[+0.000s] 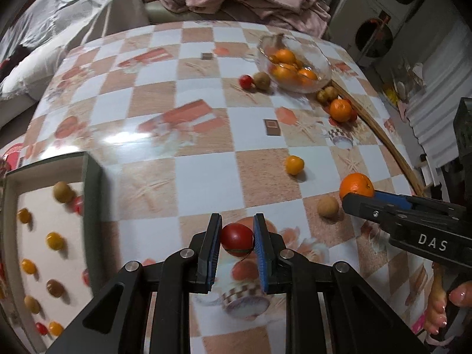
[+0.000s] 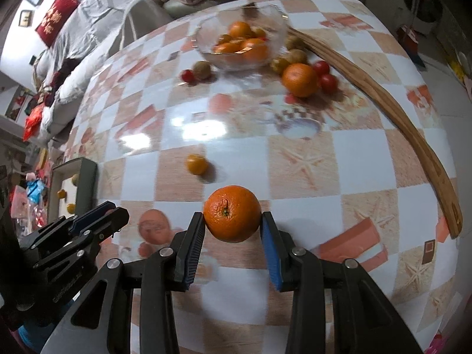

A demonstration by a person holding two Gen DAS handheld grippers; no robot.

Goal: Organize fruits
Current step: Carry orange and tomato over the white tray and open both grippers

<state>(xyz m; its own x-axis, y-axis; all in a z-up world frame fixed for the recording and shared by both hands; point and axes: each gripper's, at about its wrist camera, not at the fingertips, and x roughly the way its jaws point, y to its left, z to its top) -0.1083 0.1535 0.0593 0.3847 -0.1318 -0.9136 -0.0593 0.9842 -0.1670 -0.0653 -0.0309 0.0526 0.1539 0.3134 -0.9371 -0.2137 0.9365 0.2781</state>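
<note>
Both grippers loaded over the table.
We pinch a red tomato [image 1: 237, 239] in our left gripper [image 1: 237, 237]; our right gripper [image 2: 233, 221] clamps an orange [image 2: 232, 213], stem facing the camera, above the table's [image 2: 295, 177] near edge.

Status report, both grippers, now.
Left gripper shut on red tomato. Right gripper shut on orange. Nothing in the way.
</note>
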